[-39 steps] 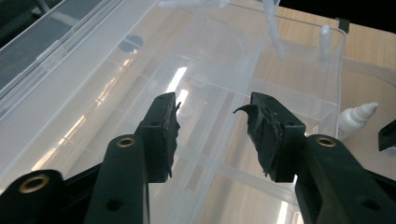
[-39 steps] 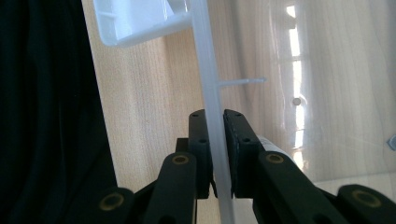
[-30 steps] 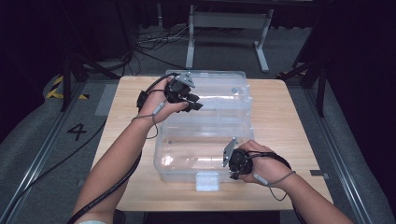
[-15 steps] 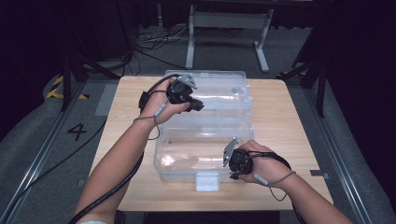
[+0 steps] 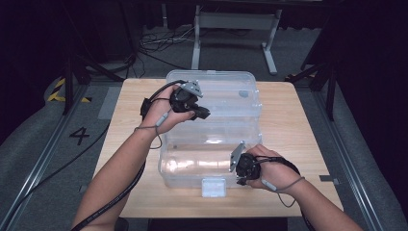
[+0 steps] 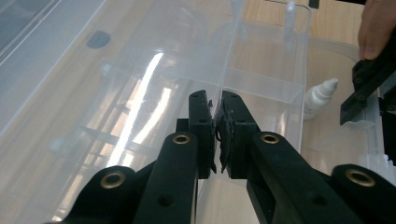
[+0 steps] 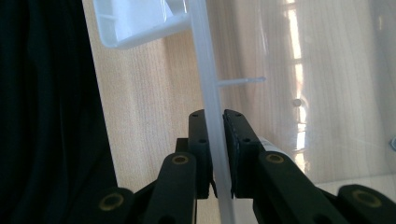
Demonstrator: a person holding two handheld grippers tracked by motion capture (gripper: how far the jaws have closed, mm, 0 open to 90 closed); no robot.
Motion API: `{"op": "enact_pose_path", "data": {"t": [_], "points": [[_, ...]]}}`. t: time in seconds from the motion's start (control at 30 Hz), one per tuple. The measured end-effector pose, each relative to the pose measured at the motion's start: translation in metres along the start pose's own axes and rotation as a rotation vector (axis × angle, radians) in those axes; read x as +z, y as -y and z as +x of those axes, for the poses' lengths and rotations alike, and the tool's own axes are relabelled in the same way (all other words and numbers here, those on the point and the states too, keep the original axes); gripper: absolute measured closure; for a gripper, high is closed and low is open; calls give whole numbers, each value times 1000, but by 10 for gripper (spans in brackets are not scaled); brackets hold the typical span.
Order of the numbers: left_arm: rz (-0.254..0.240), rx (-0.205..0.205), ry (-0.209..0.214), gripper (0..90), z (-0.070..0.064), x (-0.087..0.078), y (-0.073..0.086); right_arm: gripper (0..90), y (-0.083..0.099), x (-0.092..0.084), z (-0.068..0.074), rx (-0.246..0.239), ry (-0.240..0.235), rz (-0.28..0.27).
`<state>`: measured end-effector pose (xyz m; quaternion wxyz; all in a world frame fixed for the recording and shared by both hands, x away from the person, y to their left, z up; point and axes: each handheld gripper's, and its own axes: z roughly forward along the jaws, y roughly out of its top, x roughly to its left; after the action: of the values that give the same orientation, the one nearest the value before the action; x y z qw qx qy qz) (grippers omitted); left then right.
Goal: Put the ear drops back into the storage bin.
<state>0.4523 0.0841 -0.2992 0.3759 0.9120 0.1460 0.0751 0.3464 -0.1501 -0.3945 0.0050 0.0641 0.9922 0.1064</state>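
Clear plastic storage box (image 5: 211,144) sitting mid wooden table (image 5: 298,139). Left gripper (image 6: 217,123), jaws just closing, pinching box's inner tray wall; right gripper (image 7: 215,140) clamping box's front rim. Keeping both grips square, lifting tray evenly, avoiding small white dropper bottle (image 6: 320,95).

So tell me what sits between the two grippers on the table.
Only the clear plastic box lies between the left gripper and the right gripper, seen in the high view.

Our left gripper (image 5: 202,114) reaches forward on an outstretched forearm, and its jaws have just been closing to a narrow gap. Our right gripper (image 5: 239,179) sits low near us, wrist bent inward, jaws pinched close.
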Motion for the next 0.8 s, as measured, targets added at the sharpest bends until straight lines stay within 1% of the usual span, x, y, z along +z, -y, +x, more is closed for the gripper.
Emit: {"op": "enact_pose_path", "data": {"t": [0.03,0.23,0.27,0.3,0.33,0.67,0.8], "points": [[-2,5,-1,843,-4,-2,1,821,0,0,0,-1,3,2],[-2,16,3,846,-13,-6,3,821,0,0,0,-2,4,1],[-2,16,3,846,-13,-6,3,821,0,0,-1,-10,4,-4],[-3,19,3,846,-14,-6,3,821,0,0,-1,-10,4,-4],[-1,21,3,847,-15,-7,3,821,0,0,0,0,2,-1],[8,39,2,850,-25,-10,4,822,0,0,0,-20,9,0],[13,49,2,851,-29,-11,5,822,0,0,0,-18,8,-1]]}}
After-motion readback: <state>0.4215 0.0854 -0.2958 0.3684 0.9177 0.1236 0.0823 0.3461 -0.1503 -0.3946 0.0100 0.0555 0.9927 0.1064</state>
